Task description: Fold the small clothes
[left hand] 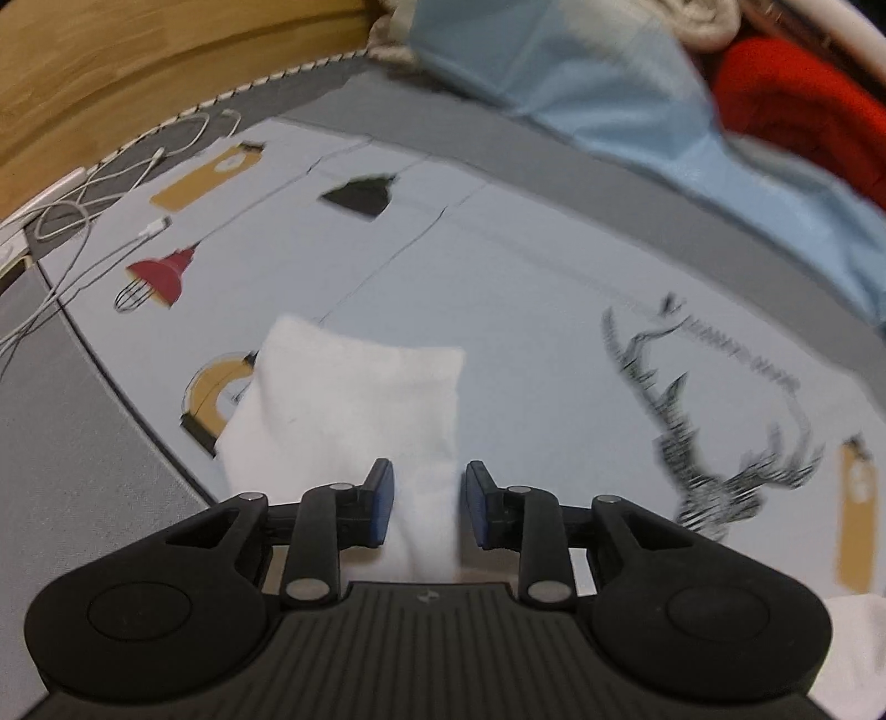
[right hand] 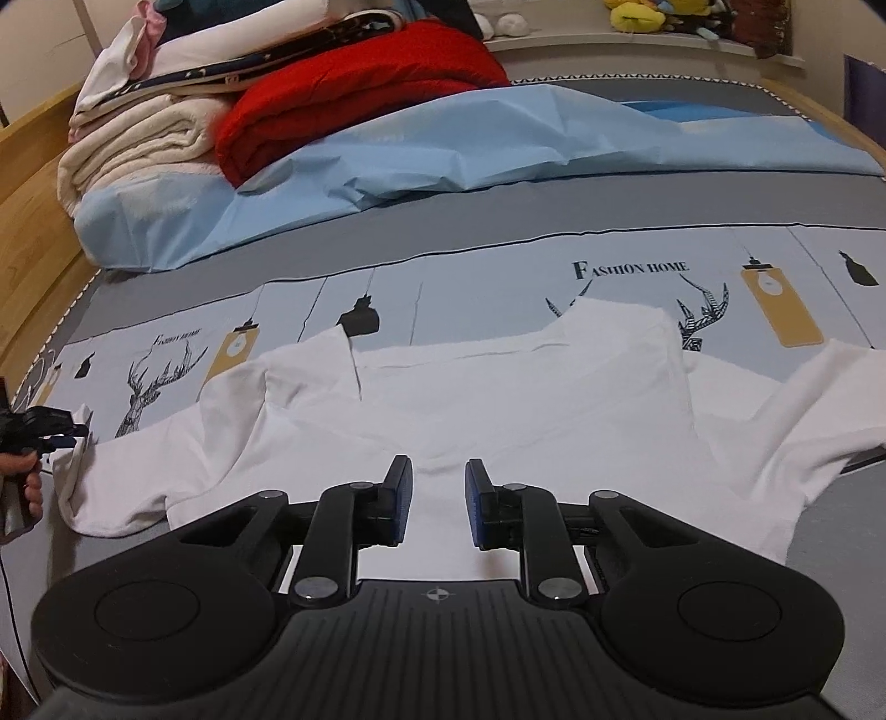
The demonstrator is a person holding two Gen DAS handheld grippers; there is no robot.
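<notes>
White T-shirt (right hand: pixel 498 399), spread across a printed bedsheet (right hand: pixel 487 277) with its body bunched and partly folded over, one sleeve (right hand: pixel 819 410) lying out to the right and the other sleeve (left hand: pixel 354 410) out to the left, as the right wrist view shows them. Left gripper (left hand: pixel 426 501): jaws apart by a moderate gap, blue pads standing on either side of the left sleeve's cloth; the sleeve passes between them and reaches forward over the sheet, but whether the pads press on it cannot be told. The same left gripper shows at the far left edge of the right wrist view, at the sleeve's end, carried by a hand (right hand: pixel 22 487). Right gripper (right hand: pixel 438 498): jaws apart by a moderate gap, poised over the shirt's near middle, nothing seen clamped between the pads. Bedsheet: grey-blue panel with deer heads (right hand: pixel 144 387), hanging lamps and the words FASHION HOME (right hand: pixel 631 270), bordered by a darker grey band. Light blue sheet (right hand: pixel 443 160), crumpled, beyond the grey band. Red quilt (right hand: pixel 354 77), folded, resting on the light blue sheet, beside a stack of cream blankets (right hand: pixel 138 144). White charging cables (left hand: pixel 83 221), tangled near the sheet's edge by the wooden bed frame (left hand: pixel 138 61). Yellow plush toys (right hand: pixel 653 14) on a shelf behind the bed
</notes>
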